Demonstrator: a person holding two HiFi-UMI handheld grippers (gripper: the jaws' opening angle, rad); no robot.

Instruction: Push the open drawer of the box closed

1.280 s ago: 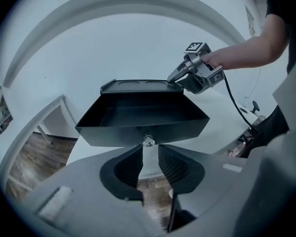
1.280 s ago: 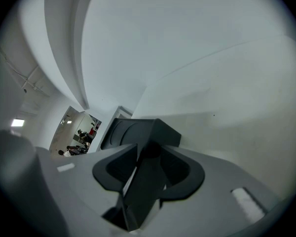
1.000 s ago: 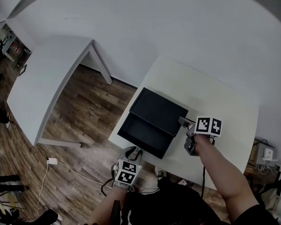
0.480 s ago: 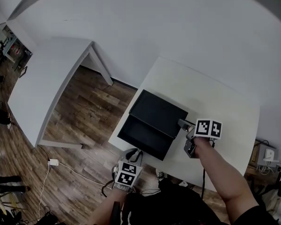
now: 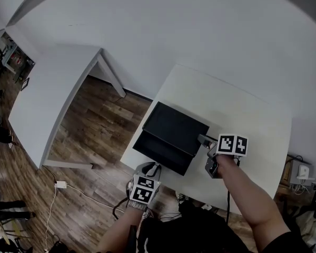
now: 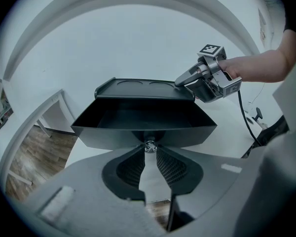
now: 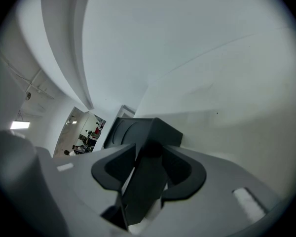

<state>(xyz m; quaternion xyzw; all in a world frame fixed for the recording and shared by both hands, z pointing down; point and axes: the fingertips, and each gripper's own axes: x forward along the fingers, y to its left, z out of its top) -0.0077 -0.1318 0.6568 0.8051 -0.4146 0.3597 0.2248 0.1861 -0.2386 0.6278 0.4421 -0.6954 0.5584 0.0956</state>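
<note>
A black box [image 5: 175, 124] stands on the white table [image 5: 242, 115] near its front edge. Its drawer [image 5: 159, 153] is part-way out towards me. In the left gripper view the drawer's front wall [image 6: 143, 132] fills the middle, with a small clear knob [image 6: 149, 144] on it. My left gripper [image 6: 149, 150] has its tips closed on that knob; in the head view the left gripper [image 5: 151, 169] is at the drawer front. My right gripper [image 5: 203, 139] clamps the box's right top edge [image 7: 138, 130], and this black edge fills the gap between its jaws [image 7: 147, 154].
A second white table [image 5: 47, 88] stands to the left across a strip of wood floor [image 5: 95, 125]. A cable [image 5: 68, 186] lies on the floor near my feet. White wall rises behind the box.
The drawer has slid further into the box, and my left gripper has moved forward with it. The right gripper has stayed at the box's edge.
</note>
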